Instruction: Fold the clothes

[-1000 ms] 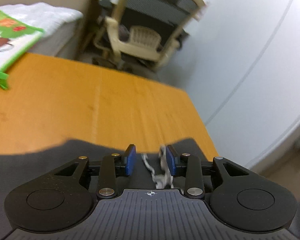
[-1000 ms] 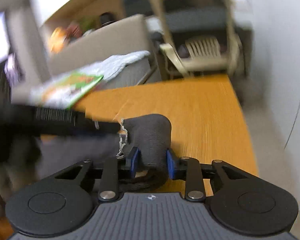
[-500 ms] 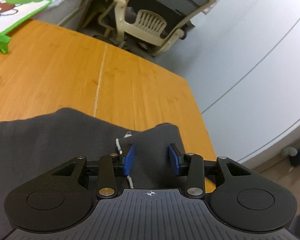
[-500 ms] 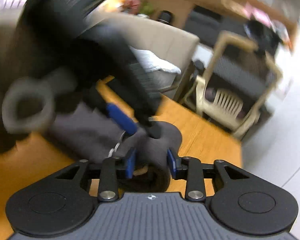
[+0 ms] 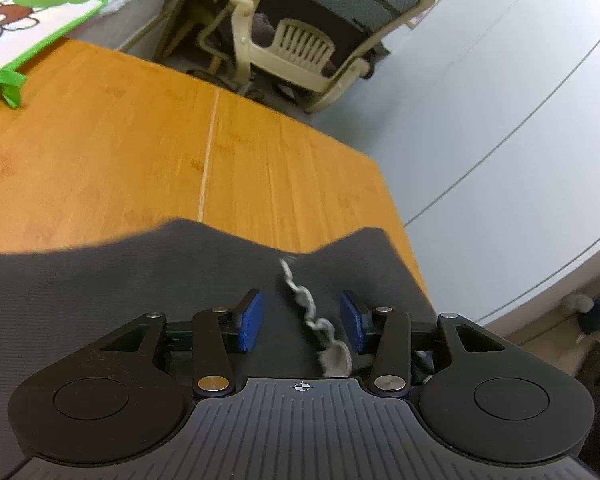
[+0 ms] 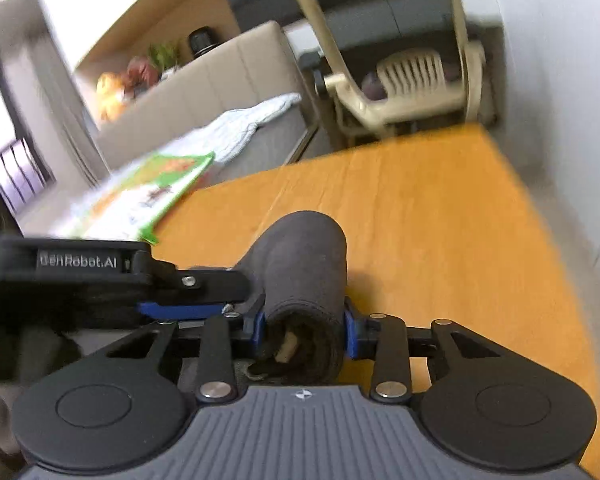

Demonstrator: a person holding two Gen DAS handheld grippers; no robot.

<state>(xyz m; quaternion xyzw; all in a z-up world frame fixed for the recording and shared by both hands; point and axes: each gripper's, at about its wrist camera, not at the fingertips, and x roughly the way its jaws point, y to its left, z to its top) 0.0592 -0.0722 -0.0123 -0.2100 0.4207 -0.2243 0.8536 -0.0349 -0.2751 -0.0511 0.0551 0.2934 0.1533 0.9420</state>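
**Two tongs at one end of a dark garment on the table**

Left tongs (image 5: pixel 299 320): blue pads (image 5: pixel 249 319) stand apart, with the dark grey garment (image 5: pixel 100 292) spread beneath and between them. A pale braided drawstring (image 5: pixel 309 312) runs across the cloth in the gap, nearer the right-hand pad; whether the pads touch the cloth cannot be told. Ahead of the tongs lies the bare orange wooden table (image 5: pixel 140 152), and beyond its far edge a beige chair (image 5: pixel 300 48). To the far left, a green-edged picture mat (image 5: pixel 28 20) overhangs the table corner.

Right tongs (image 6: pixel 303 332): clamped on a rolled-up fold of the same garment (image 6: pixel 304 256), which rises as a rounded hump just ahead of the pads (its open end faces the camera). The left tongs (image 6: pixel 180 308) reach in from the left, just beside this bundle. The table (image 6: pixel 440 220) extends ahead and to the right; this view is blurred.
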